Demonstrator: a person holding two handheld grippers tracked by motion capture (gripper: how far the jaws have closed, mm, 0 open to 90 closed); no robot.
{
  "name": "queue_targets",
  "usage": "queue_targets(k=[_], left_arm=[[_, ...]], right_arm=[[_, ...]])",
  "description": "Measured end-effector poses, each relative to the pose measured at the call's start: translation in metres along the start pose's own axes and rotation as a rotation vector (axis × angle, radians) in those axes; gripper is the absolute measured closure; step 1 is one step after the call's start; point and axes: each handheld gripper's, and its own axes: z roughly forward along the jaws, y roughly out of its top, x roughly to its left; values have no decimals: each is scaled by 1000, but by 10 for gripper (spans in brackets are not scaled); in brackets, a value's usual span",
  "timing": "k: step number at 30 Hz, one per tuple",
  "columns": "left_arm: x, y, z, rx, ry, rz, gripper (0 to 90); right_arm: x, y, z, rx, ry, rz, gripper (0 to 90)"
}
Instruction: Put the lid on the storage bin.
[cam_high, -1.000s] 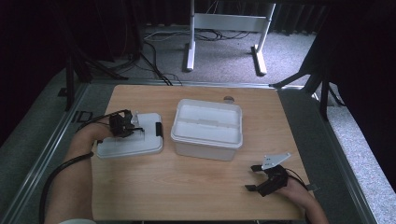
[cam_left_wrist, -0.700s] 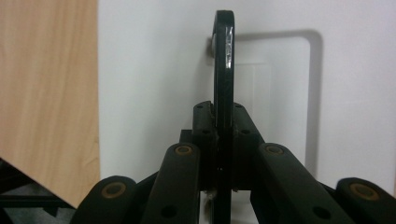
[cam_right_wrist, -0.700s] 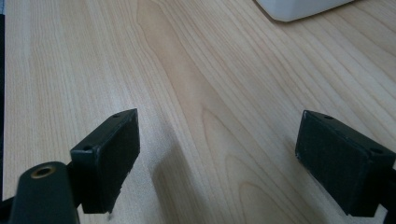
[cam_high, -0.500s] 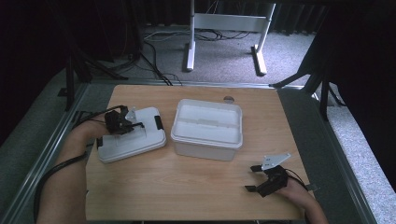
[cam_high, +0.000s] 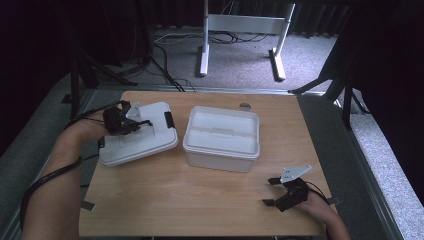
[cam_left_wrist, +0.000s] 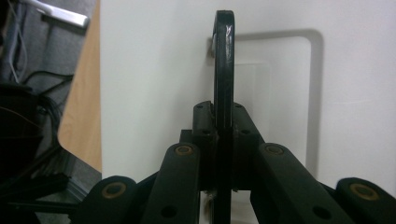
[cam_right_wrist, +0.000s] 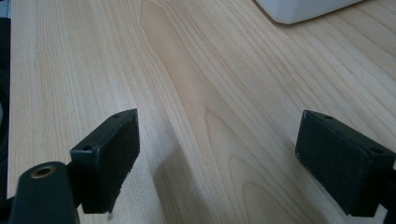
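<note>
White lid (cam_high: 140, 141) pinched by left claw (cam_high: 131, 124); right claw (cam_high: 270, 191) spread above table (cam_high: 200, 200).

A wooden table (cam_high: 200, 200) stands on grey carpet (cam_high: 240, 55), a white stand (cam_high: 240, 30) beyond in dim light

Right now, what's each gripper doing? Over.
Left gripper shut on the lid's handle, lid tilted beside the open box. Right gripper open, low over bare table. Nothing in the way.

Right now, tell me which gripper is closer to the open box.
Left. The left gripper holds the lid's handle just beside the open box; the right gripper rests open near the table's front corner, farther off.
</note>
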Motion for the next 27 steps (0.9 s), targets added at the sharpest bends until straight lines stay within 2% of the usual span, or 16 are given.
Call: queue_targets(k=[9, 11, 13, 14, 17, 21, 27], left_arm=[[6, 23, -23, -36, 21, 26, 840], [8, 34, -33, -55, 35, 39, 840], [8, 37, -34, -60, 37, 40, 840], [9, 45, -38, -68, 37, 55, 841], [8, 52, -39, -74, 36, 66, 840], [7, 73, -37, -78, 26, 110, 840], [4, 90, -34, -102, 15, 136, 840]], right_arm=[[1, 0, 1, 8, 5, 1, 133], [1, 0, 1, 8, 8, -3, 133], [1, 0, 1, 10, 7, -4, 133], [1, 0, 1, 11, 9, -4, 132], [1, 0, 1, 8, 10, -2, 132], [1, 0, 0, 3, 12, -1, 132], [1, 0, 0, 3, 14, -1, 132]])
